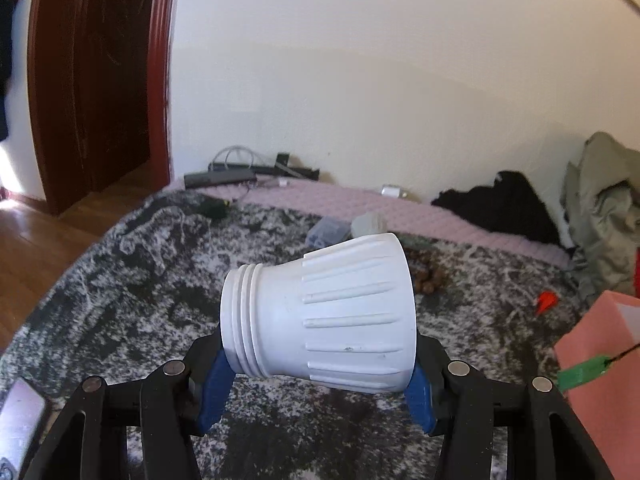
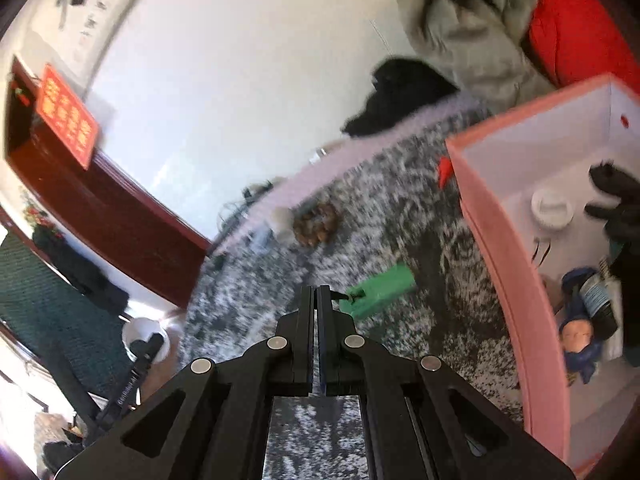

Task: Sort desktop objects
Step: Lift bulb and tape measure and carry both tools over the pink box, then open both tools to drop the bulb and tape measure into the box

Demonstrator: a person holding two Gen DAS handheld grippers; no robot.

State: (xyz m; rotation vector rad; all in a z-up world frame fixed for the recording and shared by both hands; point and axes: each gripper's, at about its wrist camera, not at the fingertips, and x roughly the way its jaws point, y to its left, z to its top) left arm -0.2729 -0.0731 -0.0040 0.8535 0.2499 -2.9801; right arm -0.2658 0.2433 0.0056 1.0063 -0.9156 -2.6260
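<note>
My left gripper [image 1: 318,346] is shut on a white ribbed plastic cone [image 1: 320,316] with a threaded neck. Its blue pads [image 1: 214,388] press on both ends, and the cone is held sideways above the grey mottled blanket [image 1: 120,300]. My right gripper [image 2: 317,292] is shut, its tips pinching a thin black cord tied to a green tag [image 2: 380,288]. That green tag [image 1: 584,372] also shows at the right of the left wrist view, in front of the pink box [image 1: 600,392]. The pink box [image 2: 500,240] stands open to the right, holding a white lid [image 2: 552,208], a blue-haired doll [image 2: 576,332] and dark items.
On the blanket lie a brown clump [image 1: 430,280], a small red piece [image 1: 546,302] and a clear bag [image 1: 328,232]. Black cloth [image 1: 500,208] and a grey-green jacket [image 1: 600,208] sit at the back right. A phone [image 1: 20,412] lies at the near left. Power strips [image 1: 220,178] line the far edge.
</note>
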